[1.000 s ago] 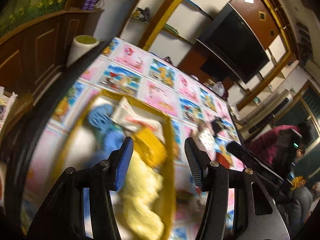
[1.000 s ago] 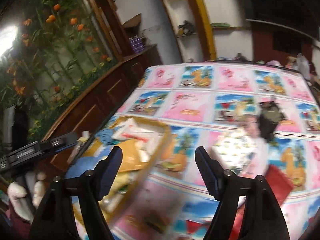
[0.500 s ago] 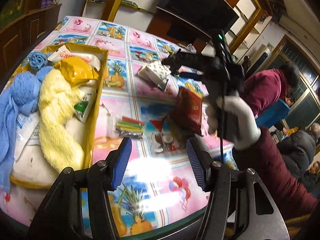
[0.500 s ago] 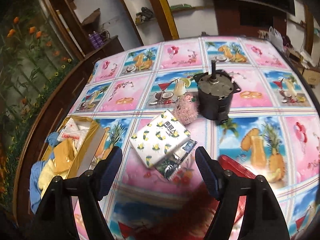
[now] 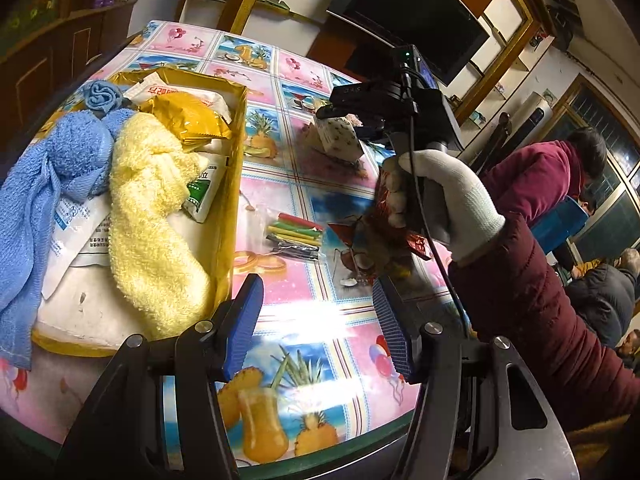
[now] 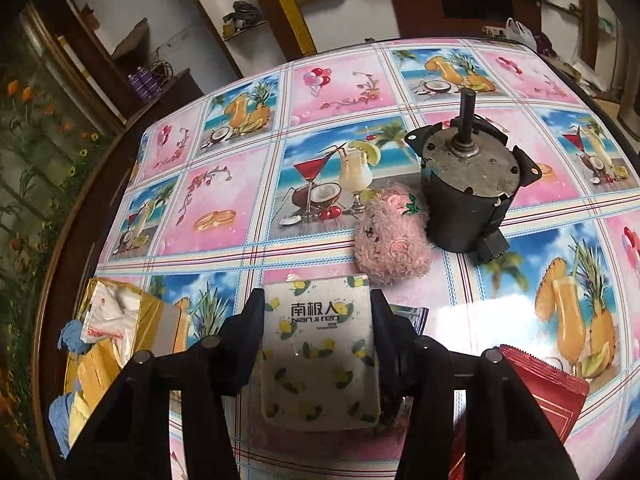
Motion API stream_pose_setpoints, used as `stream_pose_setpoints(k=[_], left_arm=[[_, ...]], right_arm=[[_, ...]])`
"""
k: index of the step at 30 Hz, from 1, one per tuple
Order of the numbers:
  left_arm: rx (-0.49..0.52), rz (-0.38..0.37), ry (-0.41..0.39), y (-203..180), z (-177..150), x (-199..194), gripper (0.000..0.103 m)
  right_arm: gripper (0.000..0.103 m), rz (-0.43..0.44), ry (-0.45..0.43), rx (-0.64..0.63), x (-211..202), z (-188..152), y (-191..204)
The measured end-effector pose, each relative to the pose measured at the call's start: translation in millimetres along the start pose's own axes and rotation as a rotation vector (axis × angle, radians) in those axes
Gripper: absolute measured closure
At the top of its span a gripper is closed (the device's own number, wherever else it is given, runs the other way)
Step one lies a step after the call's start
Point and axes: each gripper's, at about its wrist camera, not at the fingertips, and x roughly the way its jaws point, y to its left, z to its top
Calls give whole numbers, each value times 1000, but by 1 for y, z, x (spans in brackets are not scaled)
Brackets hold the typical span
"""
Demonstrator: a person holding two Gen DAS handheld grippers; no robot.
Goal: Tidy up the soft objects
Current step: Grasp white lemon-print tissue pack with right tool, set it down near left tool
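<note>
Right hand-held gripper [image 6: 318, 312] closing w/ lemon-print tissue pack [image 6: 320, 356] between jaws, on desk [image 6: 248, 220]. Left hand-held gripper [image 5: 318, 328] spread, empty, beside yellow box [image 5: 230, 216].

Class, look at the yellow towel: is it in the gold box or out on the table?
In. The yellow towel lies inside the gold box, beside the blue towel.
</note>
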Motion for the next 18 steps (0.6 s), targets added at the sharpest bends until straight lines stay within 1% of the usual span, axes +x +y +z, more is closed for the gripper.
stream_pose_setpoints(k=[2,4,8,11,14,16,18], left_arm=[[-12,-7,-2,3,0,0,46],[-18,-5,-8,5,-1,-2,46],[-23,-3,-8,5,-4,-5,46],[-32,-5,-6,3,-6,-5,46],[-27,-16,1,-5,-9,-3,46],[-13,-18,7,-13,-11,-1,46],[-3,-23,15,-20,-14,1,46]], right_arm=[[52,9,11,-37,-2,-4,3],[52,27,15,-46,-8,-10,3],[52,135,31,-21,-35,-26,-6],[52,206,68,-42,-56,-51,-5],[51,235,90,-85,-70,-82,0],[50,261,108,-91,-75,-101,1],[50,264,129,-88,-76,-118,0]])
